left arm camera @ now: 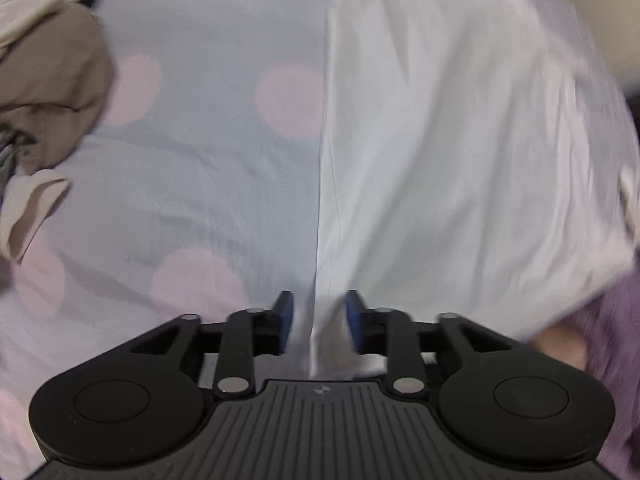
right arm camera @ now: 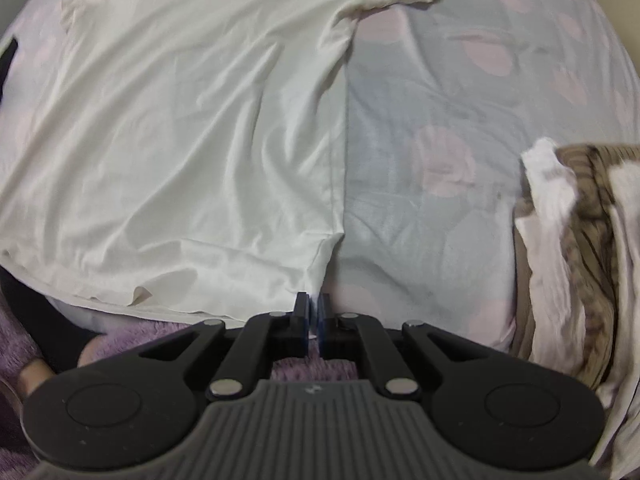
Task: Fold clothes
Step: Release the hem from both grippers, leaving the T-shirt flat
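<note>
White shirt (left arm camera: 460,140) edge between parted left fingers (left arm camera: 286,318) — unpinched.

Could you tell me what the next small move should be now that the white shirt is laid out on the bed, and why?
Probably let the right gripper release the hem corner. The white shirt already lies spread on the dotted bedsheet, and the left gripper has its fingers apart around its edge, pads clear of the cloth. The right fingers look nearly closed on the corner, so freeing it would leave both hands ready for the first fold.
</note>
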Available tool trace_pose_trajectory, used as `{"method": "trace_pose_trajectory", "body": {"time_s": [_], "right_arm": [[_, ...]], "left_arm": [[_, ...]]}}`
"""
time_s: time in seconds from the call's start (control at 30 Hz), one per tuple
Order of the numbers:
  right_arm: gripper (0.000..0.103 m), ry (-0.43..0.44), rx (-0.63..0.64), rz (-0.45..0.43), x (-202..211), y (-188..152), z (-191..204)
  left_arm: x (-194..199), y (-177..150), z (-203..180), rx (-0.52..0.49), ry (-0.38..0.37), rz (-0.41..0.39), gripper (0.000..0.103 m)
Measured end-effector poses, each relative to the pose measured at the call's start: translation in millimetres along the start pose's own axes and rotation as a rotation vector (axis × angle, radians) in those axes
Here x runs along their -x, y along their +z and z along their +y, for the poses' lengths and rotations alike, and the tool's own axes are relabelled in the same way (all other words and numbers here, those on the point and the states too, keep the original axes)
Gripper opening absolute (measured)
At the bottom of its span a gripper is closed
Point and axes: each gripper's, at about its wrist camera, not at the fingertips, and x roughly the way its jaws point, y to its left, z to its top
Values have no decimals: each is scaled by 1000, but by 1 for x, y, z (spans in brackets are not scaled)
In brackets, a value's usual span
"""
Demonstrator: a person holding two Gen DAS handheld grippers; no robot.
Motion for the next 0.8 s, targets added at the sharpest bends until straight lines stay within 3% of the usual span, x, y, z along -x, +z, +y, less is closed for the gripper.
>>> {"method": "trace_pose_trajectory", "body": {"time_s": [0.07, 0.13, 0.2, 0.33, 0.43, 0.8], "right_arm": [[13, -15, 11, 10, 1, 5, 3], [27, -29, 17, 14, 4, 10, 4], [29, -50, 17, 10, 8, 17, 6], [30, -108, -2, -27, 18, 33, 4], [31, -123, -28, -108, 25, 46, 2], [32, -82, -165, -345, 1, 80, -7]], "left_arm": [[14, -7, 1, 82, -18, -99, 51], [26, -14, 0, 161, -37, -166, 53], [34, -16, -7, 196, -48, -223, 53], [49, -6, -28, 170, -35, -311, 53], [49, 10, -44, 160, -66, -346, 53], [22, 75, -85, 65, -54, -419, 53]]}}
